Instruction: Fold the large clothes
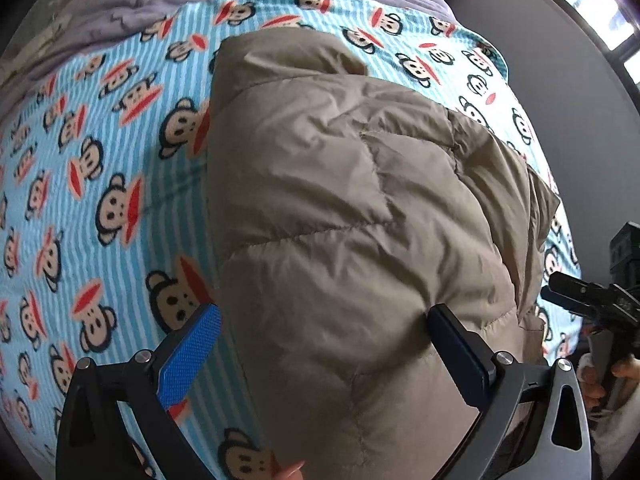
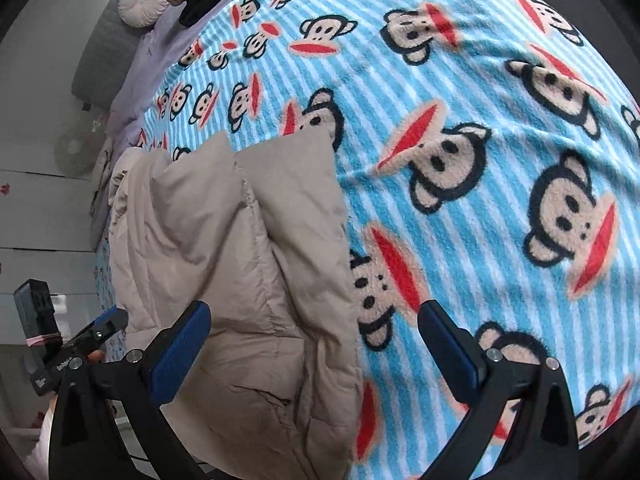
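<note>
A: Where is the padded jacket (image 1: 340, 208) lying?

B: On the bed, spread over the blue striped monkey blanket (image 1: 100, 168). It is a beige quilted piece, folded into a thick, long bundle. In the right wrist view the same jacket (image 2: 224, 256) sits on the left part of the blanket (image 2: 460, 160), with its folded edge running up the middle of the frame.

A: How do the jaws of the left gripper (image 1: 324, 316) stand?

B: Wide apart. The blue pad on one finger (image 1: 192, 352) hangs over the blanket just beside the jacket's edge; the other finger (image 1: 460, 344) sits over the jacket's surface. Whether either one actually presses on the fabric, I cannot tell. Nothing is clamped between them.

A: And the right gripper (image 2: 316, 316)?

B: Also spread wide, holding nothing. One finger is over the jacket, the other over the bare blanket, so the jacket's edge falls between them.

A: Can each gripper be seen from the other camera?

B: Yes, small, at the frame's side. The right one (image 1: 560, 288) shows at the jacket's far edge, with fingers of a hand (image 1: 592, 376) behind it.

A: Anything at the head of the bed?

B: A lilac sheet (image 1: 132, 8) and a round pale cushion (image 2: 140, 4).
</note>
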Motion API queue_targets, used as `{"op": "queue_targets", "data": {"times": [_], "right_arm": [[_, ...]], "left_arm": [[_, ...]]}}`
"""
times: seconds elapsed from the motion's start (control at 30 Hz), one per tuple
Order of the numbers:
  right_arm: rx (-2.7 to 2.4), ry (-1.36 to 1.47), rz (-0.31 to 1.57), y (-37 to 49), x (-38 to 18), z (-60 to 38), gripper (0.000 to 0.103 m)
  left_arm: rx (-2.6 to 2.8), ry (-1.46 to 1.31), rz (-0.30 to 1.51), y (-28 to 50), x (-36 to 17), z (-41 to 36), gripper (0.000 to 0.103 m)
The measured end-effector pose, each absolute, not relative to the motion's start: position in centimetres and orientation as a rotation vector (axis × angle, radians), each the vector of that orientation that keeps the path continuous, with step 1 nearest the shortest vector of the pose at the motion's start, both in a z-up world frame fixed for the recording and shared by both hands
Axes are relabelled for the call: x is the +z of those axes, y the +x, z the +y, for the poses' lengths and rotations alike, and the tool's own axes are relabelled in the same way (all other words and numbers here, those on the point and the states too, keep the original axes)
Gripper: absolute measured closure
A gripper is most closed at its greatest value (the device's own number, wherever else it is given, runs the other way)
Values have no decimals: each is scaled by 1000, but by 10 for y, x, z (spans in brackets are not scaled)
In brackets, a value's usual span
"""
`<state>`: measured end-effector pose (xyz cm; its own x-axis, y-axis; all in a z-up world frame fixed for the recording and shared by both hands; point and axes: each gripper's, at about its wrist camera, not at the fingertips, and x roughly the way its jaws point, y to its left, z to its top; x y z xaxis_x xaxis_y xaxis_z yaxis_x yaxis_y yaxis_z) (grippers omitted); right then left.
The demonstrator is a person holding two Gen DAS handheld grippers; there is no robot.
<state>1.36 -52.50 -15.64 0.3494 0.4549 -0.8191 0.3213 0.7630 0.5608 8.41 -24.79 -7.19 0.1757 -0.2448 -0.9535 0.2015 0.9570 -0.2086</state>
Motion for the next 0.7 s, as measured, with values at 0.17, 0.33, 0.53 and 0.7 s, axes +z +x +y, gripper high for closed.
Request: {"op": "queue_targets", "data": {"times": [0.17,0.33,0.53,0.7], "right_arm": [[115,787,1257,13,-162,-529,0],[135,793,1268,15,-167,-530,0],[180,800,1280,21,-173,-527,0],[264,830,1258,26,-173,-524,0]], "left_arm": [[-310,-69,1367,83,-72,-238,0],[-350,-200,1390,85,-77,-225,0],[-461,-371,1436,90,-88,-207,0],[-559,-470,1444,97,-96,-192,0]]}}
